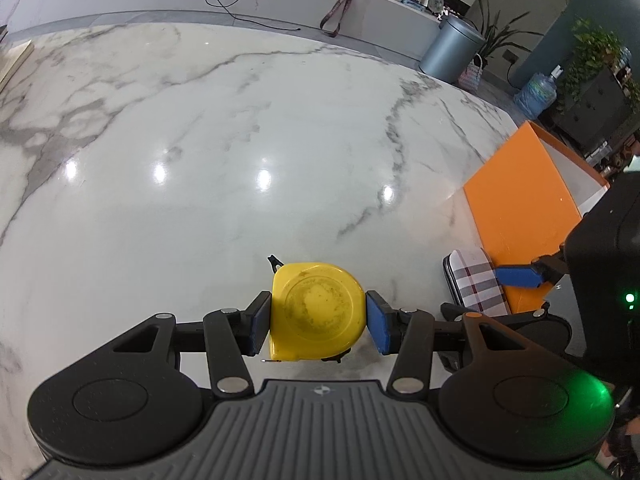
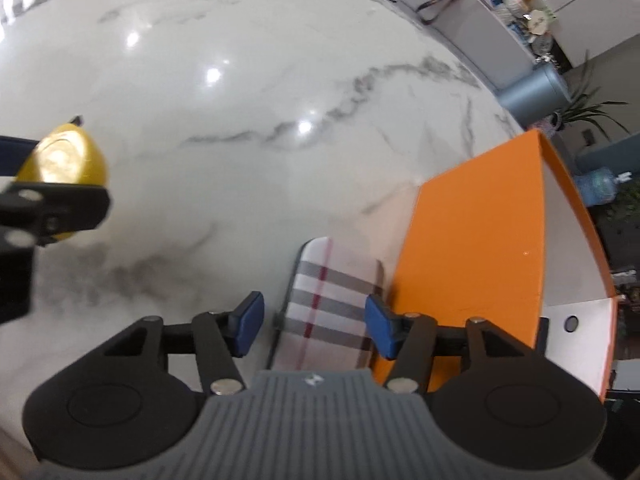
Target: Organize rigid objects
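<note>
My left gripper (image 1: 318,322) is shut on a yellow tape measure (image 1: 318,312), its blue pads pressed on both sides. The same tape measure (image 2: 64,156) shows at the far left of the right wrist view, held in the left gripper's fingers (image 2: 60,208). My right gripper (image 2: 315,328) stands open around a plaid rigid case (image 2: 328,300) that lies on the marble table. Its left pad is clear of the case and its right pad is at the case's edge. In the left wrist view the plaid case (image 1: 478,280) lies to the right, with one blue finger (image 1: 516,276) of the right gripper over it.
An orange box (image 2: 480,232) with a white inside stands right beside the plaid case, near the table's right edge; it is also the orange box (image 1: 520,200) at right. Beyond the white marble table (image 1: 240,140) are a grey bin (image 1: 452,48), plants and a cluttered counter.
</note>
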A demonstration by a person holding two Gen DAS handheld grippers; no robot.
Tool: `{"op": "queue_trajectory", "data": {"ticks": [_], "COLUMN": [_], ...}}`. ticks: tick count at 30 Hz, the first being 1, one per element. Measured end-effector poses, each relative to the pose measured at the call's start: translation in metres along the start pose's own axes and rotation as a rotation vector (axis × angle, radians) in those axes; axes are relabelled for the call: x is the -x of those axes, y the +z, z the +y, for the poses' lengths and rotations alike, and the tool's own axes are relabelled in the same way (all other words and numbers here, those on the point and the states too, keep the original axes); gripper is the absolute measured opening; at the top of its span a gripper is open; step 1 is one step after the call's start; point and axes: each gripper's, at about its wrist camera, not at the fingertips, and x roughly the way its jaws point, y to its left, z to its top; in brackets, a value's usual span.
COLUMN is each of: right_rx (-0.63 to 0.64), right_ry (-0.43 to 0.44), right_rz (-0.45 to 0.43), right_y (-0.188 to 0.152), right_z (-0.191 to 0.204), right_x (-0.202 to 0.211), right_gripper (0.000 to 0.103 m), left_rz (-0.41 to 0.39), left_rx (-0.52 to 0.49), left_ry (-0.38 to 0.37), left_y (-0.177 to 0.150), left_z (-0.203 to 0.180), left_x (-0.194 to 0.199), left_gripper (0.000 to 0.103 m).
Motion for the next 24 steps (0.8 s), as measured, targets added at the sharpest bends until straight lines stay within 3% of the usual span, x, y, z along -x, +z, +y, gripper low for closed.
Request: {"op": "queue_trajectory", "data": {"ticks": [1, 5, 7, 10, 16, 24], "right_rx": [-0.003, 0.008, 0.021, 0.049, 0.013, -0.090], "right_ry": [-0.001, 0.022, 0.011, 0.002, 0.065, 0.290], "right_rz": [0.009, 0.030, 0.010, -0.001, -0.022, -0.061], "right_y": [0.000, -0.002, -0.002, -0.002, -0.005, -0.011], "right_z": [-0.002, -0.003, -0.002, -0.002, -0.020, -0.030], "right_x": [-0.001, 0.001, 0.007, 0.014, 0.031, 0.060], "right_gripper": [0.044, 0.036, 0.022, 0.018, 0.010, 0.003], "left_rz": [-0.001, 0.000, -0.002, -0.005, -0.004, 0.019], "left_rx": [0.000, -0.005, -0.004, -0.004, -0.012, -0.012], "left_ry": [-0.002, -0.011, -0.015, -0.021, -0.035, -0.050], "left_y": [0.000, 0.000, 0.000, 0.000, -0.001, -0.002], "left_z": [0.000, 0.001, 0.002, 0.003, 0.001, -0.001], "left_x": [0.000, 0.000, 0.001, 0.001, 0.001, -0.003], "left_gripper": [0.056, 0.056, 0.056, 0.056, 0.057, 0.057]}}
